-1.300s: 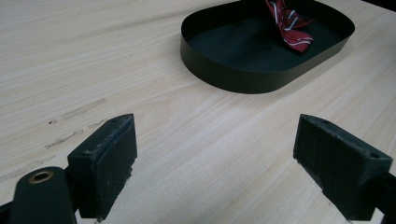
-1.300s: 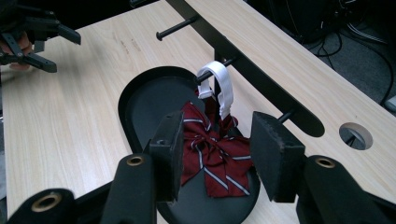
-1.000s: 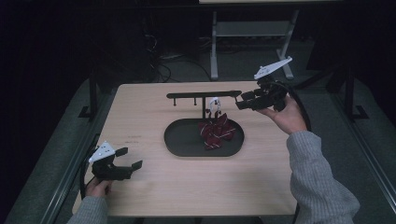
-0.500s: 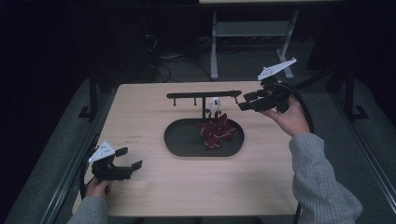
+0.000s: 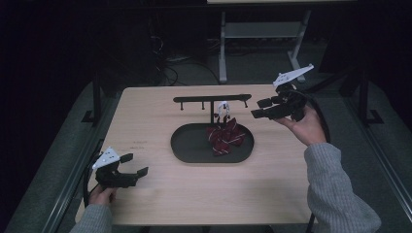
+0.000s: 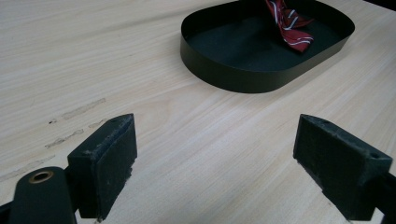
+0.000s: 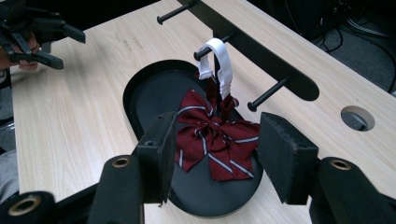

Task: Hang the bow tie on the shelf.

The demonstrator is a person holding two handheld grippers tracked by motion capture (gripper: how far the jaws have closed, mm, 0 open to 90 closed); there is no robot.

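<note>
Pale wood bench (image 5: 145, 126): a red striped bow tie (image 7: 212, 135) is hung by its white strap (image 7: 219, 63) from a rack peg, just ahead of the right gripper (image 7: 215, 149), jaws apart. Left gripper (image 6: 215, 158) jaws apart too.

Bare worktop (image 5: 145, 121) lies open between the left tool (image 5: 130, 173) and the tray (image 5: 187, 150). At the tray's far side the rack (image 5: 212, 99) and its pegs, with the hanging bow (image 5: 224, 137), block the right tool (image 5: 259, 108).
</note>
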